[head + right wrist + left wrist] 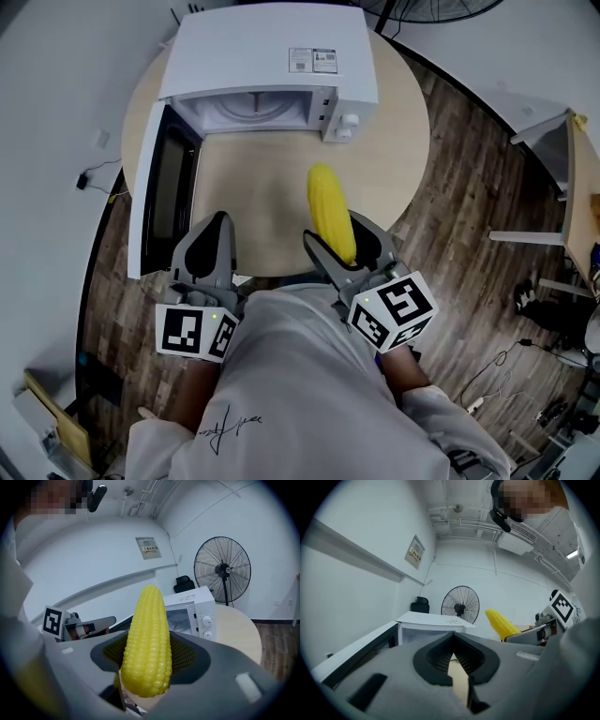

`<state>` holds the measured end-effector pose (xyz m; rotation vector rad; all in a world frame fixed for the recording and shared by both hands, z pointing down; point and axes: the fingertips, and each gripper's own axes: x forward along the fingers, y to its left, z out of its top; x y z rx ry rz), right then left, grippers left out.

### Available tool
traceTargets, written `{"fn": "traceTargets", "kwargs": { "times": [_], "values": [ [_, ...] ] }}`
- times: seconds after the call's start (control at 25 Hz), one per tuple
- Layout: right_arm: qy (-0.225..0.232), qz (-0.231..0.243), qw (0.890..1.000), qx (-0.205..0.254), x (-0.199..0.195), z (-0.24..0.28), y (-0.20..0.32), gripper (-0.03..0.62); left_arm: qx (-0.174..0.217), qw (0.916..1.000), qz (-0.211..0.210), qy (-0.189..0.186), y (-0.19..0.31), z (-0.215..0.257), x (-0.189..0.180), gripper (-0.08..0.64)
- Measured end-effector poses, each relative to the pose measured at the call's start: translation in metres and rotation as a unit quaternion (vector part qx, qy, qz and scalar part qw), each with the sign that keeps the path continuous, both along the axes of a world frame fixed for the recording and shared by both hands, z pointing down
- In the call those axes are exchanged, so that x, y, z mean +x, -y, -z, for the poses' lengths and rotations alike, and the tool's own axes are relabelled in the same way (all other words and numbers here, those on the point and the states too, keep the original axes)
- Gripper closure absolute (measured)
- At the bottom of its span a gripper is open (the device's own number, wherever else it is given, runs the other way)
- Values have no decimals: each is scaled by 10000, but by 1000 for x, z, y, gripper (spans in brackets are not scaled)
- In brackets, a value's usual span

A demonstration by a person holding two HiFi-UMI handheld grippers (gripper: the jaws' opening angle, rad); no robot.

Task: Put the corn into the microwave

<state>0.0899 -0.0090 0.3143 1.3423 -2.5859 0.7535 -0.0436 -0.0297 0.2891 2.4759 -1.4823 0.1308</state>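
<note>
A yellow corn cob (330, 214) sticks up and forward out of my right gripper (349, 246), which is shut on its lower end. In the right gripper view the corn (147, 639) fills the middle between the jaws. The white microwave (272, 56) stands at the far side of the round table (394, 159); its door (155, 187) hangs wide open to the left, and the cavity (253, 108) with its glass plate shows. My left gripper (211, 246) hovers at the table's near edge, shut and holding nothing. From the left gripper view the corn (501, 623) shows to the right of the microwave (436, 620).
A standing fan (222, 569) is behind the table near the wall. Wooden floor surrounds the table, with cables and a power strip (473, 403) at lower right. A pale shelf unit (572, 187) stands at the right edge. The open door overhangs the table's left side.
</note>
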Motion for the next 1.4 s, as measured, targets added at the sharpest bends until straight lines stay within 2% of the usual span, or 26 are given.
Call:
{"fn": "traceTargets", "kwargs": {
  "times": [0.16, 0.36, 0.76, 0.96, 1.4],
  "values": [
    [60, 120, 9999, -8, 7, 1, 15, 327, -41, 9999, 155, 12, 8, 2, 6, 571],
    [95, 129, 9999, 5, 9, -6, 26, 325, 36, 9989, 328, 341, 11, 2, 6, 569],
    [44, 278, 9996, -61, 0, -16, 41, 325, -72, 9991, 395, 151, 19, -4, 8, 569],
    [-104, 161, 9998, -79, -1, -21, 53, 325, -91, 9992, 395, -37, 28, -7, 6, 571],
    [-19, 231, 9995, -198, -20, -32, 69, 325, -416, 9982, 424, 6, 38, -37, -8, 571]
  ]
}}
